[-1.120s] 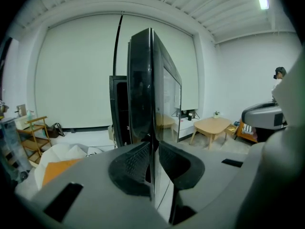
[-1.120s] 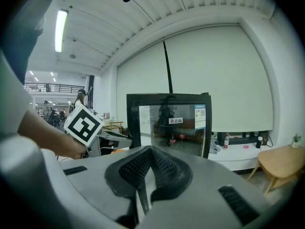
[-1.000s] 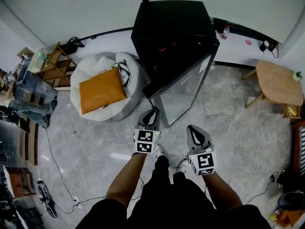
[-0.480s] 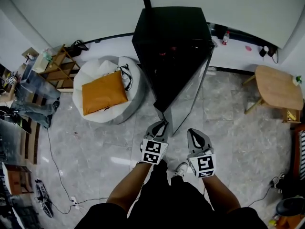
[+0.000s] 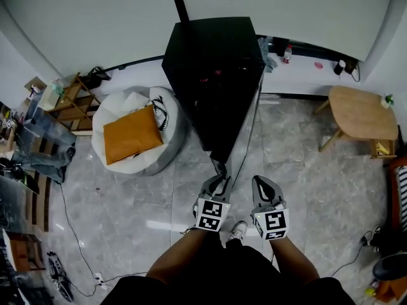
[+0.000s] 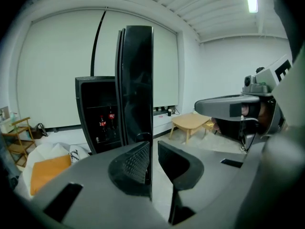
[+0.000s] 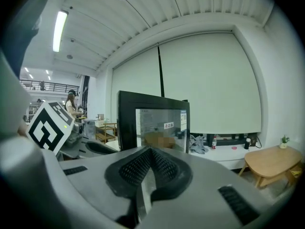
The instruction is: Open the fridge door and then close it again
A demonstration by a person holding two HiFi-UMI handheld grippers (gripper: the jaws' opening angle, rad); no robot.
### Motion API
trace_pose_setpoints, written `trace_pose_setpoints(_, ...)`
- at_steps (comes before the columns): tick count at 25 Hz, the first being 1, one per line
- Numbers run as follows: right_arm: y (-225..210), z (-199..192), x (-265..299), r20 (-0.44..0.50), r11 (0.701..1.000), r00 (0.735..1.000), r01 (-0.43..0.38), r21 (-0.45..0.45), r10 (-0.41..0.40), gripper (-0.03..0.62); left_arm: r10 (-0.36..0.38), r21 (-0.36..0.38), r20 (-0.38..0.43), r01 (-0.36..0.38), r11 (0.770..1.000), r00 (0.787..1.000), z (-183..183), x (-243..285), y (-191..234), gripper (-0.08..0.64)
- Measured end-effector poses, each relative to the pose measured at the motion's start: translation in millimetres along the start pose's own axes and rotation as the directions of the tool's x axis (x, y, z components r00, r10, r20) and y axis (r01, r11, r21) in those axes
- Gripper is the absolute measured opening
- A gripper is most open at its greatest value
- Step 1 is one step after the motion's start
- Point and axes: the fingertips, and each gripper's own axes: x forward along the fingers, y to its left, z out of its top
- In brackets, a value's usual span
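The black fridge (image 5: pixel 213 62) stands against the back wall with its glass door (image 5: pixel 238 146) swung out toward me. My left gripper (image 5: pixel 219 182) is shut on the door's free edge. In the left gripper view the door (image 6: pixel 138 80) rises edge-on between the pads (image 6: pixel 152 159), and the fridge's open inside (image 6: pixel 100 118) shows red-capped bottles. My right gripper (image 5: pixel 264 186) hangs just right of the door, shut and empty. The right gripper view shows its pads (image 7: pixel 151 159) pressed together before the door's glass face (image 7: pixel 159 125).
A white beanbag with an orange cushion (image 5: pixel 132 134) lies left of the fridge, and a wooden rack (image 5: pixel 63 94) stands farther left. At the right is a round wooden table (image 5: pixel 356 112). Cables (image 5: pixel 73 221) trail over the tiled floor. A low white ledge (image 5: pixel 305 65) runs along the wall.
The door has swung wider open, from slanted to edge-on toward me. My left gripper moved right and nearer with it, closing on the right gripper, which shifted slightly.
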Motion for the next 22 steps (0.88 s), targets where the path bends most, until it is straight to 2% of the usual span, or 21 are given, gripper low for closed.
trace_pose_setpoints(7, -16, 1, -17, 0.015, 0.999, 0.999, 0.04, 0.014, -0.04, 0.015, -0.043, 0.019, -0.019, 0.043, 0.999, 0.999, 3, 5, -32, 0.063)
trace_pose_setpoints(15, -21, -1, -27, 0.018, 0.998, 0.998, 0.061, 0.012, -0.061, 0.015, -0.133, 0.056, 0.008, 0.133, 0.99, 0.991, 9, 11, -69, 0.052)
trace_pose_setpoints(22, -24, 1, -31, 0.027, 0.997, 0.997, 0.072, 0.007, -0.072, 0.015, -0.173, 0.108, 0.038, 0.168, 0.98, 0.984, 19, 5, -86, 0.021)
